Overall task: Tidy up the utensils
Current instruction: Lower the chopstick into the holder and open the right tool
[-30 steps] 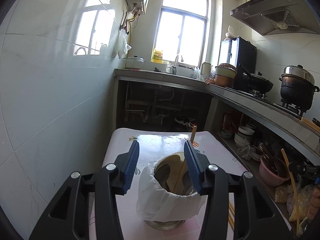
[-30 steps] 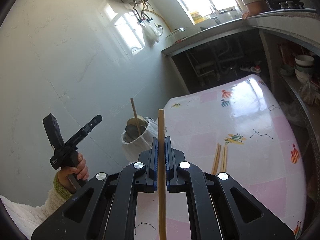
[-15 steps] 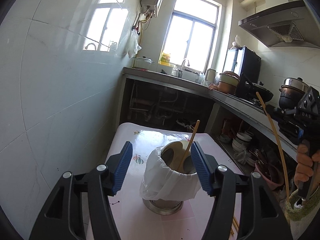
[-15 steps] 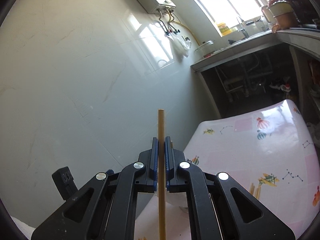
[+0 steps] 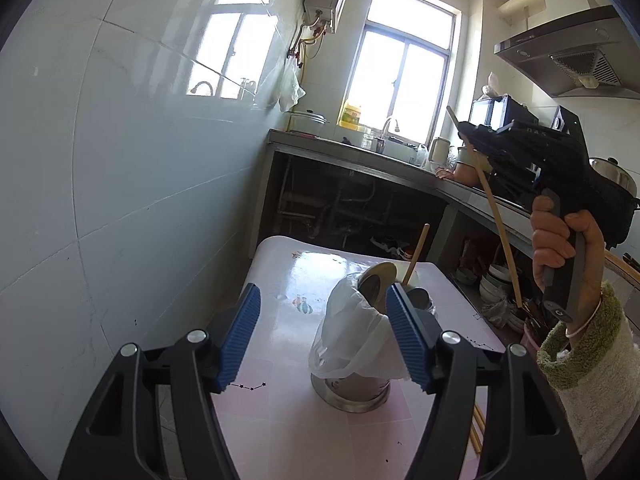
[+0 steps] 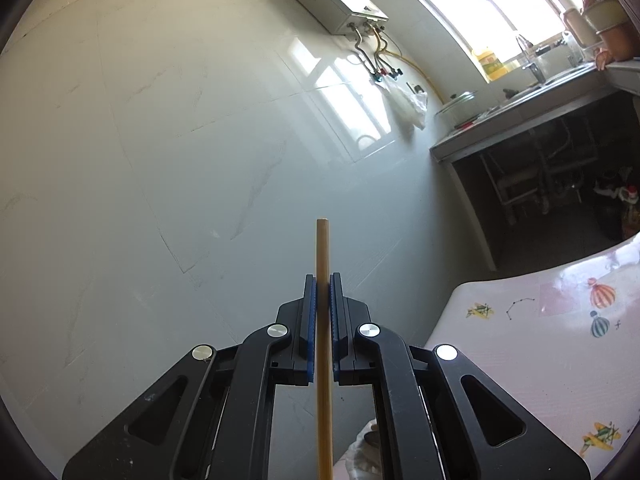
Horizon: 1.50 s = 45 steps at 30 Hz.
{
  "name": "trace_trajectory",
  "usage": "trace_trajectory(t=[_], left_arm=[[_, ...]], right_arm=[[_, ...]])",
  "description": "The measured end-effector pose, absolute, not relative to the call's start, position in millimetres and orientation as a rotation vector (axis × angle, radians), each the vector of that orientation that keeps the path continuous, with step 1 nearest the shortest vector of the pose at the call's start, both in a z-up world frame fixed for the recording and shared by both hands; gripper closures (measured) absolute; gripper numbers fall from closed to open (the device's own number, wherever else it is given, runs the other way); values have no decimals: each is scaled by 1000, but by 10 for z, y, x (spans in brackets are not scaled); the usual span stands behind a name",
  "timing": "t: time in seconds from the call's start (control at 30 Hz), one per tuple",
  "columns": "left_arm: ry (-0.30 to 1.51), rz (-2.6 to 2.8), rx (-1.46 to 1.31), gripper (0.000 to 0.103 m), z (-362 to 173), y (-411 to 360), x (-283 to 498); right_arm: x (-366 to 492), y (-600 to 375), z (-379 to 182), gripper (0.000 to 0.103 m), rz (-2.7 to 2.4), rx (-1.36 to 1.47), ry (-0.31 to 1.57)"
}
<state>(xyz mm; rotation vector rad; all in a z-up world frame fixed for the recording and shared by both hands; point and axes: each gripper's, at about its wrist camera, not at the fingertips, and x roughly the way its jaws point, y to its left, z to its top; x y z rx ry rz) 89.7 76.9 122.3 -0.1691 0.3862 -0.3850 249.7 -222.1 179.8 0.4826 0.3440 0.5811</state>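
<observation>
The fingers of the right gripper (image 6: 323,328) are pinched on a single wooden chopstick (image 6: 323,320), which runs straight up the middle of the right wrist view and juts past the blue pads toward the tiled wall. In the left wrist view the same chopstick (image 5: 494,208) hangs slanting at the right of the frame, held high above the bench (image 5: 280,280), with the person's right hand (image 5: 560,240) wrapped round the handle. The left gripper (image 5: 322,344) has its fingers (image 5: 240,336) opening, wide and empty; the metal utensil holder (image 5: 352,392), lined with a white plastic bag (image 5: 348,340), sits ahead of them at lower centre, its right side partly behind the right finger. No pad appears to press on it. Another chopstick (image 5: 416,254) and what look like spoon bowls already stand in the holder. More chopsticks (image 5: 478,428) lie on the bench at the lower right, partly hidden.

The step in hand looks like carrying one chopstick over to the holder. The next move calls for bringing its lower tip above the bag's mouth, tilting it nearer upright, lowering it inside, then letting go. The loose bag rim could catch the tip, so the left gripper may need to steady the holder.
</observation>
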Motion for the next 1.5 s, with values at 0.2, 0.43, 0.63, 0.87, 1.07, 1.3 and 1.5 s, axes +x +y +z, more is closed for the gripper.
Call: trace_trajectory(t=[0.2, 0.43, 0.63, 0.87, 1.07, 1.3, 1.5], left_arm=[[390, -377, -175, 39, 1170, 827, 936], [397, -345, -168, 39, 1124, 854, 998], [410, -330, -171, 39, 1074, 873, 1044], [418, -326, -175, 39, 1053, 866, 1080], [422, -313, -176, 39, 1038, 880, 1099], [420, -292, -174, 39, 1025, 920, 1087], [420, -290, -183, 39, 1006, 937, 1075]], right_arm=[[2695, -2079, 1657, 99, 614, 491, 346], [2845, -1847, 1415, 98, 608, 389, 396], [2855, -1689, 1270, 99, 591, 262, 418], [2915, -1664, 1365, 99, 596, 251, 395], [3032, -1573, 1414, 99, 584, 234, 388], [3100, -1399, 1307, 99, 561, 159, 411], [3074, -1382, 1260, 99, 559, 140, 425]])
